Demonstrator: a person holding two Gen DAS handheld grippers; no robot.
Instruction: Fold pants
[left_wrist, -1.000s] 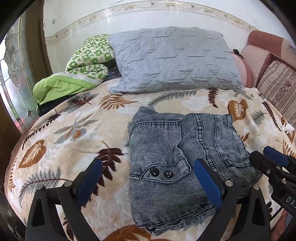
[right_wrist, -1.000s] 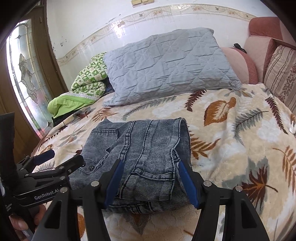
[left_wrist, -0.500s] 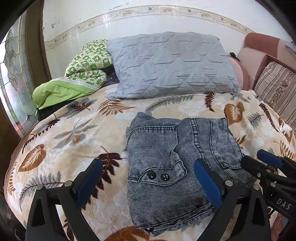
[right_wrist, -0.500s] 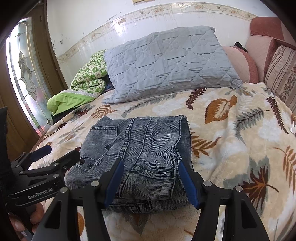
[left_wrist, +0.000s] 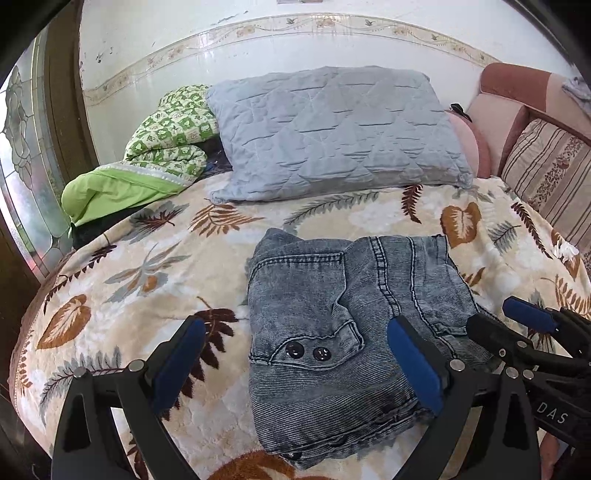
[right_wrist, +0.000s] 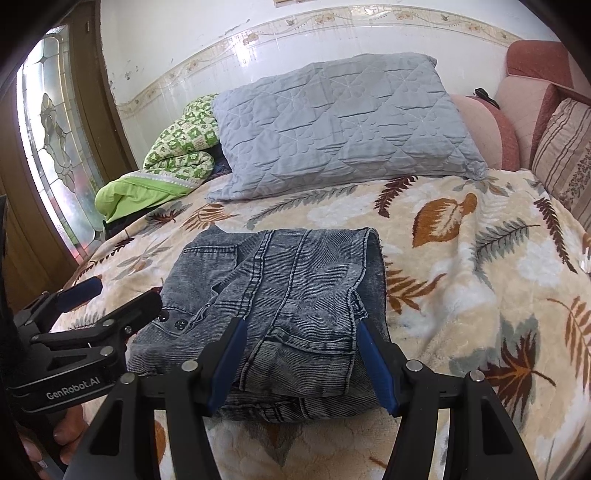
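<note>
pants (left_wrist: 332, 332): folded grey denim bundle on the bed (left_wrist: 129, 280), long axis running away toward the pillow (left_wrist: 332, 133)
left gripper (left_wrist: 295, 362): spread wide, holding nothing
right gripper (right_wrist: 299, 354): parted, straddling the near edge, no grip

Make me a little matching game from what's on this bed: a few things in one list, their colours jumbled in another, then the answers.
Things:
1. folded pants
2. quilted pillow
3. rolled blanket
4. pads on the left gripper

Colours:
A. green and white check
B. bright blue
C. washed grey-blue denim
D. pale grey-blue

Pairs: 1-C, 2-D, 3-A, 4-B
</note>
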